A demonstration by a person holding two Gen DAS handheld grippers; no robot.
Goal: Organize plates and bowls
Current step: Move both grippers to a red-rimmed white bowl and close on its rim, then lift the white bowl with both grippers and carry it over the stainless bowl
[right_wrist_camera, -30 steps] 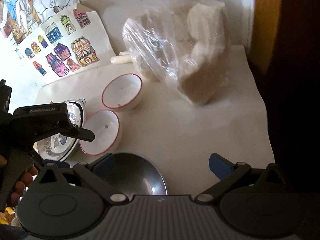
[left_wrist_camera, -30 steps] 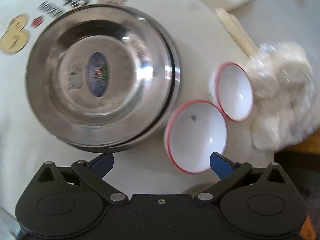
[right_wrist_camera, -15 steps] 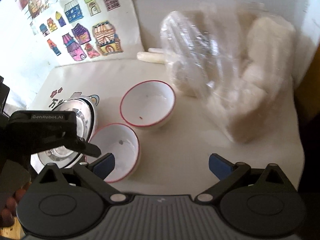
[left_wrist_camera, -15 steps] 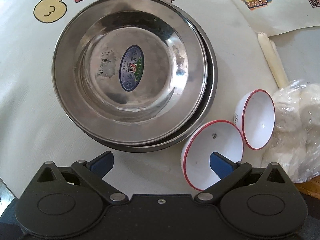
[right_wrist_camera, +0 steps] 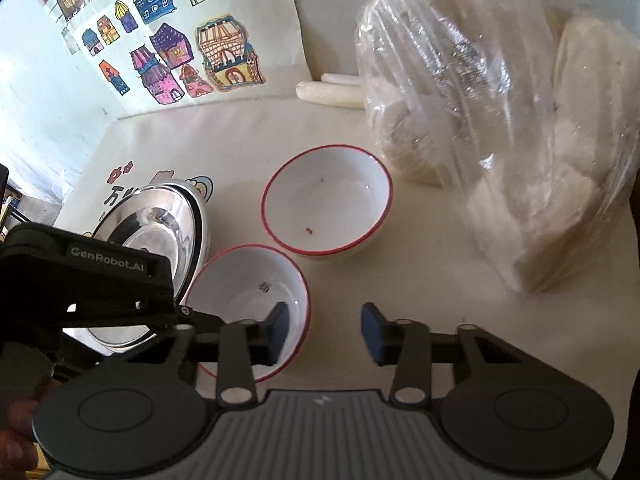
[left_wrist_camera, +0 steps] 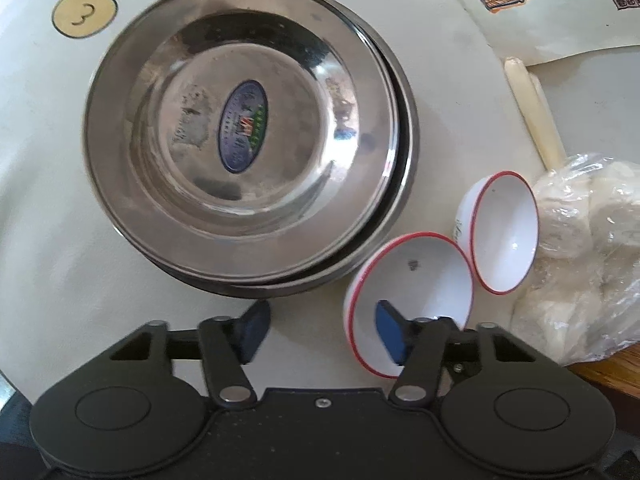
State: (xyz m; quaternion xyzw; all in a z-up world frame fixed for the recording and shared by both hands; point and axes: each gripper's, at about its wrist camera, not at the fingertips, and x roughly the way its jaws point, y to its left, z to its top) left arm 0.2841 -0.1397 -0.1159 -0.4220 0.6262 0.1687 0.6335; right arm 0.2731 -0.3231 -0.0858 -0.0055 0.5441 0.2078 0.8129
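plates (left_wrist_camera: 240, 140) stacked; bowls (left_wrist_camera: 408, 280) right, bag (left_wrist_camera: 592, 240) beyond.

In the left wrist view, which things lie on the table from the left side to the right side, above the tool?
Stacked steel plates → nearer white bowl with a red rim → farther white bowl with a red rim → clear plastic bag of pale lumps.

Bright daylight, both views. Glare on steel plate (left_wrist_camera: 240, 128) and plastic bag (right_wrist_camera: 492, 128). Soft shadows under bowls. Slight motion blur in left view. Fisheye bending, dark corners at edges.
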